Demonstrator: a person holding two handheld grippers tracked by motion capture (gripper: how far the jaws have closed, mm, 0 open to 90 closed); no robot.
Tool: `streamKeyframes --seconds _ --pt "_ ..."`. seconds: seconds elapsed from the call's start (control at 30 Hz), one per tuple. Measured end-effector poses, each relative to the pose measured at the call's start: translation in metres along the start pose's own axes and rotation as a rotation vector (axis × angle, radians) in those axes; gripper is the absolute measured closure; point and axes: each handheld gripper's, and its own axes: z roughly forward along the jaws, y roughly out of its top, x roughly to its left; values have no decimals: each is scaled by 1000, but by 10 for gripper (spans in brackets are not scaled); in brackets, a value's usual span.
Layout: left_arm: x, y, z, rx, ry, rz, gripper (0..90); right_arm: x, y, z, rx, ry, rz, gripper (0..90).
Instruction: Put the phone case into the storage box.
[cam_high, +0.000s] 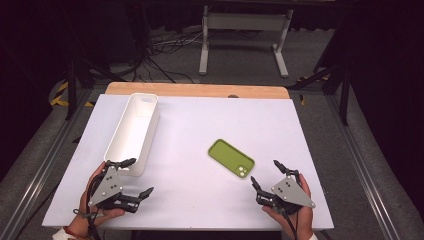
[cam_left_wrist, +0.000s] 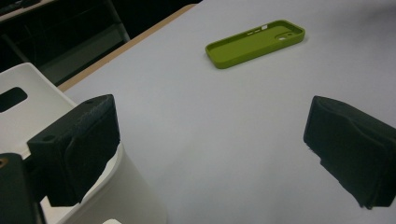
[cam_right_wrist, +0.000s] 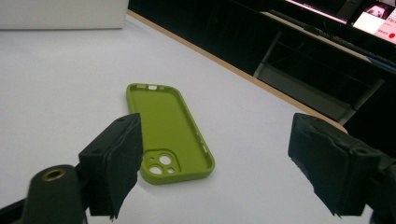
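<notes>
L gripper (cam_high: 135, 176): jaws wide apart, nothing between them, no contact w/ anything. Sits at near-left of bench (cam_high: 190, 200), just beside the near end of the white bin (cam_high: 132, 132); in left gripper view one jaw overlaps the bin's rim, can't tell if touching.

R gripper (cam_high: 265, 172): jaws wide apart, nothing held. Near-right of bench, pointing toward green phone case (cam_high: 231, 158), close to it but apart. In right gripper view the case lies between and beyond the jaws, camera cut-out end nearest.

Case: flat on bench, open side up, right of centre, well apart from bin.

Count: 2 grippers, 1 phone case, 1 bin. Bin upright, long, runs from near-left toward far edge.
</notes>
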Motion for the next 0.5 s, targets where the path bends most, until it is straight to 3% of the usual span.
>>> streamKeyframes --seconds 0.23,0.27,0.43,0.5 --pt "-2 0 -3 -7 -14 0 51 -6 -1 1 12 5 47 230" --pt "-2 0 -4 -12 -12 13 50 -6 -1 1 16 7 47 231" --pt "1 -2 -5 -18 0 -7 49 -9 -3 4 49 10 63 234" --pt "1 -2 -3 -11 5 5 49 -11 -4 6 59 19 79 234"
